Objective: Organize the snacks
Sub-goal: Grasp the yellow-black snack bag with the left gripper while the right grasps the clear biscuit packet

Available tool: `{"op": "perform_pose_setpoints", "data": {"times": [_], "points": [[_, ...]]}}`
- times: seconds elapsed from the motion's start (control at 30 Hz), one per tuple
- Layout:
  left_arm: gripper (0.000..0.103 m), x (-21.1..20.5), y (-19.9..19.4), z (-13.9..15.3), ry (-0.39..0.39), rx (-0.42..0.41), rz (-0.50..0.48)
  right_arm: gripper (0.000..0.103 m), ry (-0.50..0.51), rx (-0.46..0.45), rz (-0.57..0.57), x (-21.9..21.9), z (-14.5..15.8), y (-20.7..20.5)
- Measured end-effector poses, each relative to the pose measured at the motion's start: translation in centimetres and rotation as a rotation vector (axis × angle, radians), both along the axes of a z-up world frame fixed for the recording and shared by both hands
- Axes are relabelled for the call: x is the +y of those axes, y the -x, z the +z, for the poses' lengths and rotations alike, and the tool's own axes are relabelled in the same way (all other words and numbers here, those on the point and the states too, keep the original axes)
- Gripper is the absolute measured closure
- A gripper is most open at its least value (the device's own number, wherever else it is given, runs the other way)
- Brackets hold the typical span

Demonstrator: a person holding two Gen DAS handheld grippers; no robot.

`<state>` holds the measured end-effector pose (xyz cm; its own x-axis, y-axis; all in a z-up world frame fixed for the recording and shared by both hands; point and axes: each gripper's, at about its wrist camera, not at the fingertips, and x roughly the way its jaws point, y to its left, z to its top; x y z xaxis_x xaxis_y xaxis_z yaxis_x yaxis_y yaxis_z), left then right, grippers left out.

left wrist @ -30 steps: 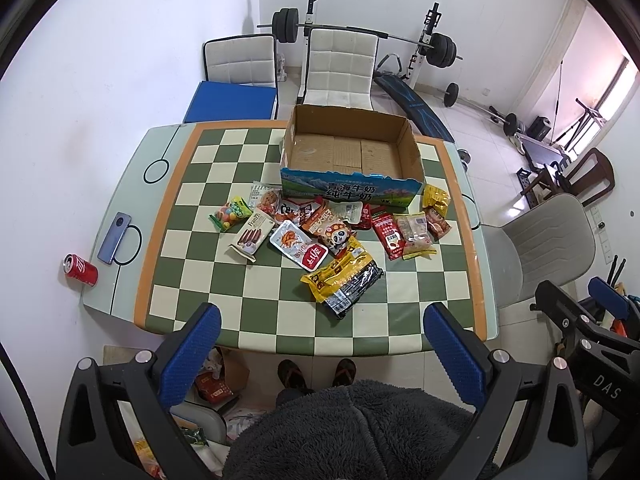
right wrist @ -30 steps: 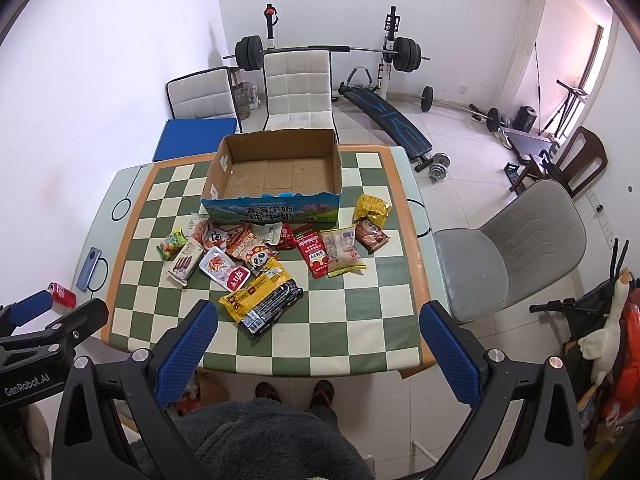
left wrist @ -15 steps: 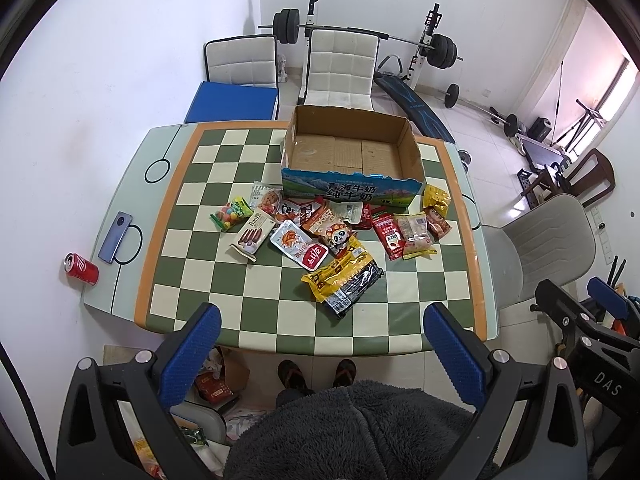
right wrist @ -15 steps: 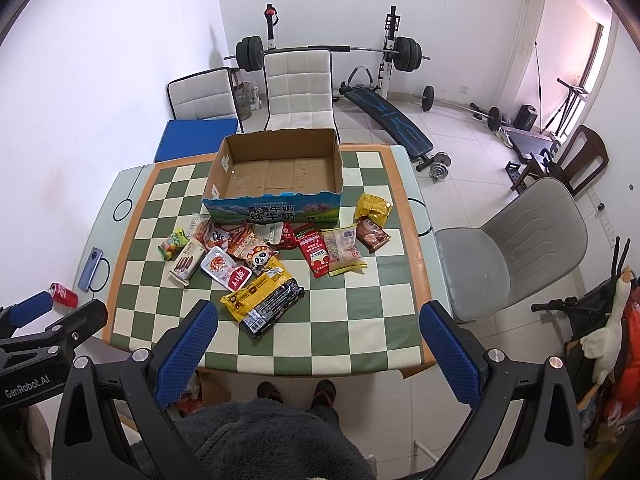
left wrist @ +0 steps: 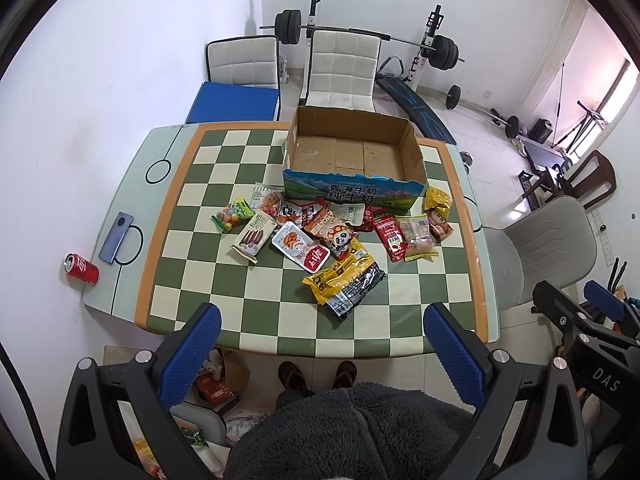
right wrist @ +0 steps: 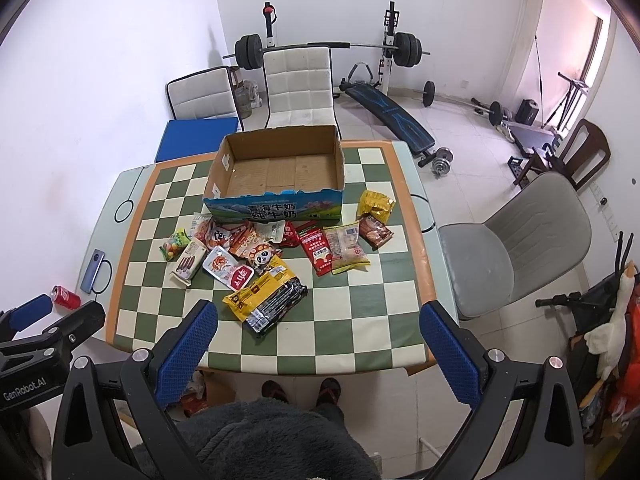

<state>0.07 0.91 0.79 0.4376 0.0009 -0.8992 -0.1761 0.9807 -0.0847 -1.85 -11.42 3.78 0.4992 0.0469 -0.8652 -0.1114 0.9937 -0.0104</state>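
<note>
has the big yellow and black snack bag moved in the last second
No. The yellow and black snack bag lies on the same checkered squares of the table, same angle as before.

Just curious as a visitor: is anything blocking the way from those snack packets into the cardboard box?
Nothing visible does. The snack packets lie on the table just in front of the cardboard box, whose top is open and whose floor is bare.

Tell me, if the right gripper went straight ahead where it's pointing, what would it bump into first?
Probably the black-and-yellow snack bag. The right gripper hangs open, high above the near edge of the checkered table, so the air looks free until the tabletop. Depth is hard to judge; it might touch bare table just beside the bag.
</note>
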Motion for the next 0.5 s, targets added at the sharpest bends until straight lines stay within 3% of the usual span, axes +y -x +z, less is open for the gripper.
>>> {"op": "perform_pose_setpoints", "data": {"times": [0.13,0.27,0.37,0.5], "points": [[0.0,0.2,-1.0,-0.9,-0.038,-0.025,-0.019,0.0,-0.026,0.021,-0.013,0.0,-0.4,-0.7],[0.0,0.3,-3.6,-4.5,-0.107,-0.01,-0.069,0.0,-0.102,0.109,-0.025,-1.3,-4.2,-2.9],[0.0,0.2,-6.9,-9.2,-0.128,0.076,-0.14,0.0,-0.168,0.21,-0.024,-2.0,-8.6,-4.9],[0.0,-0.8,-10.7,-15.8,-0.071,0.204,-0.236,0.0,-0.182,0.292,-0.026,-2.4,-14.6,-7.2]]}}
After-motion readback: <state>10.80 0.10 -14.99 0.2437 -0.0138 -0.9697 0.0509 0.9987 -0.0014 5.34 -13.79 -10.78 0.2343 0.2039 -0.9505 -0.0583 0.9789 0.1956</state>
